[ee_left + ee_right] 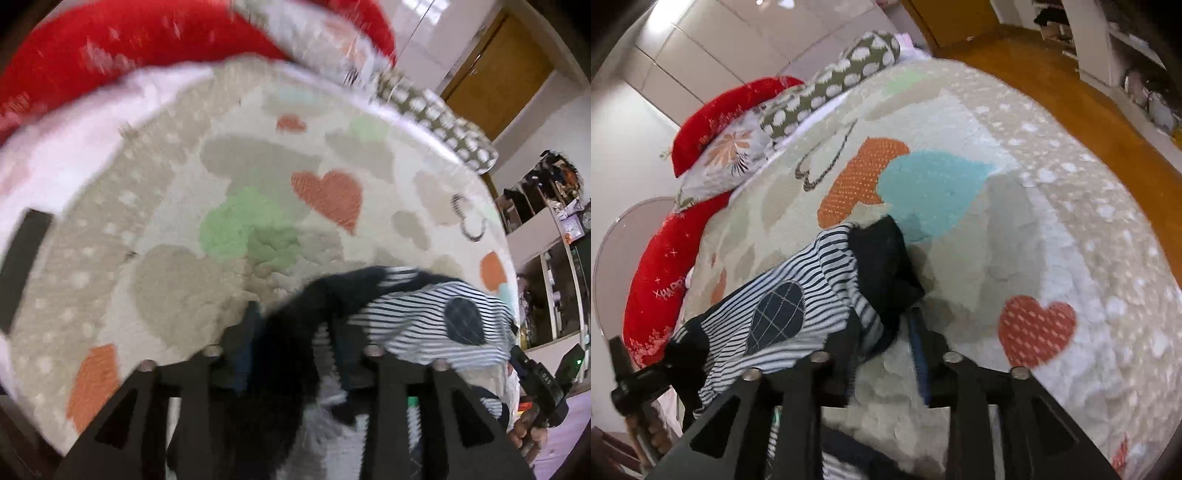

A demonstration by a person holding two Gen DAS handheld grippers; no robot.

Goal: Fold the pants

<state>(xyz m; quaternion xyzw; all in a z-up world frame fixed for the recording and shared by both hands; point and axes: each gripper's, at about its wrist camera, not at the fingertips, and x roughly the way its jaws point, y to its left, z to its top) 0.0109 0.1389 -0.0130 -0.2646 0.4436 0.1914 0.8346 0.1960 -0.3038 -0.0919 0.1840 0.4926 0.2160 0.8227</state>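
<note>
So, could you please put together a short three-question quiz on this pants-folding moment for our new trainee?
1. True or false: the striped pants lie flat on the bedspread, untouched by either gripper.
2. Which shape is the dark patch on the pants? A) heart B) star C) square
3. Fill in: the long cushion at the bedspread's edge is ___ in colour.

Key: 1. False: the left gripper has dark fabric bunched between its fingers, and the pants drape over the right gripper. 2. A. 3. Red.
</note>
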